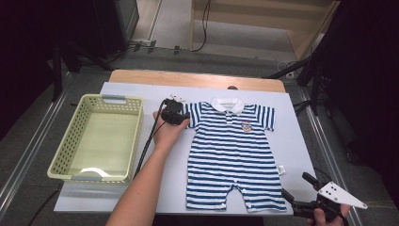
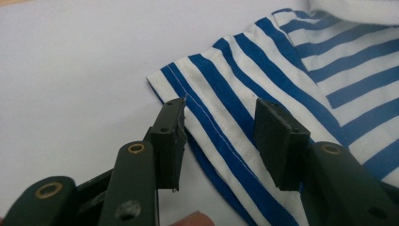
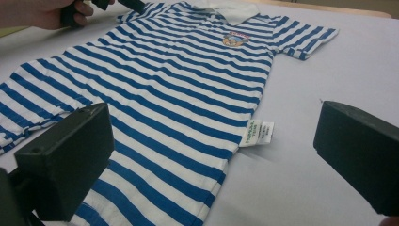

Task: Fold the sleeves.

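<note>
Jaws of the left gripper (image 2: 219, 141) were seen apart, straddling the sleeve (image 2: 221, 108) hem of the striped romper (image 1: 230, 150), spread flat beside the basket (image 1: 96, 139). Jaws of the right gripper (image 1: 295, 189) were held wide apart, farther off, near the romper's leg corner.

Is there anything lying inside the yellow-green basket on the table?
No: in the high view the basket shows only its bare floor, while the striped romper lies flat on the table beside it.
</note>
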The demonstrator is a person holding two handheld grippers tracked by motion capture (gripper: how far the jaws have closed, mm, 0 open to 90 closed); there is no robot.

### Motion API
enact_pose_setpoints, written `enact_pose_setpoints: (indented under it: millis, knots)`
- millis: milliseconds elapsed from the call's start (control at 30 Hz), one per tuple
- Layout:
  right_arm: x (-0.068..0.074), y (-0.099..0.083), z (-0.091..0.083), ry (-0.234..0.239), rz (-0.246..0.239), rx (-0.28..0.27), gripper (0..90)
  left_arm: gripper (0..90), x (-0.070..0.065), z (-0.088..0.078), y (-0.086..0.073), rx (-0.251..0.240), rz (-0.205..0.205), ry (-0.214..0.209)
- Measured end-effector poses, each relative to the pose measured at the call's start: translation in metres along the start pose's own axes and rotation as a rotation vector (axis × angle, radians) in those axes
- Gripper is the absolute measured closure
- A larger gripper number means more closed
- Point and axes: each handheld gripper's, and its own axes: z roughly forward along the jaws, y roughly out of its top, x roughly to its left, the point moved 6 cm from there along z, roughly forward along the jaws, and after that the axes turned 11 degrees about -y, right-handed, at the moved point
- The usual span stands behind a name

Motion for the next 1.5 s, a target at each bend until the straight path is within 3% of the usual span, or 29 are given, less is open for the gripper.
enact_pose_setpoints:
  millis: [200,333,533,833,1033,1200,1500]
  knots:
    - [0.002,0.0,0.001,0.003,-0.001,0.005,0.0,71.7,-0.003,0.0,0.0,0.003,-0.015,-0.013]
    - [0.001,-0.001,0.001,0.004,-0.001,0.007,0.0,87.5,-0.003,0.0,0.0,0.004,-0.019,-0.049]
    - [0.0,-0.002,0.001,0.0,0.003,0.009,0.0,88.7,0.001,-0.002,0.001,-0.002,-0.047,-0.036]
    - [-0.002,-0.002,0.001,-0.002,0.006,0.009,0.0,88.8,-0.001,-0.01,0.006,-0.045,-0.033,-0.047]
    - [-0.002,-0.002,0.001,-0.002,0.005,0.009,0.0,88.7,-0.01,-0.016,0.014,-0.097,-0.025,-0.071]
    - [-0.002,-0.002,0.001,-0.002,0.008,0.009,0.0,88.7,-0.016,-0.018,0.015,-0.096,-0.01,-0.085]
    - [-0.002,-0.002,0.001,-0.004,0.007,0.009,0.0,88.7,-0.031,-0.023,0.023,-0.138,0.019,-0.118]
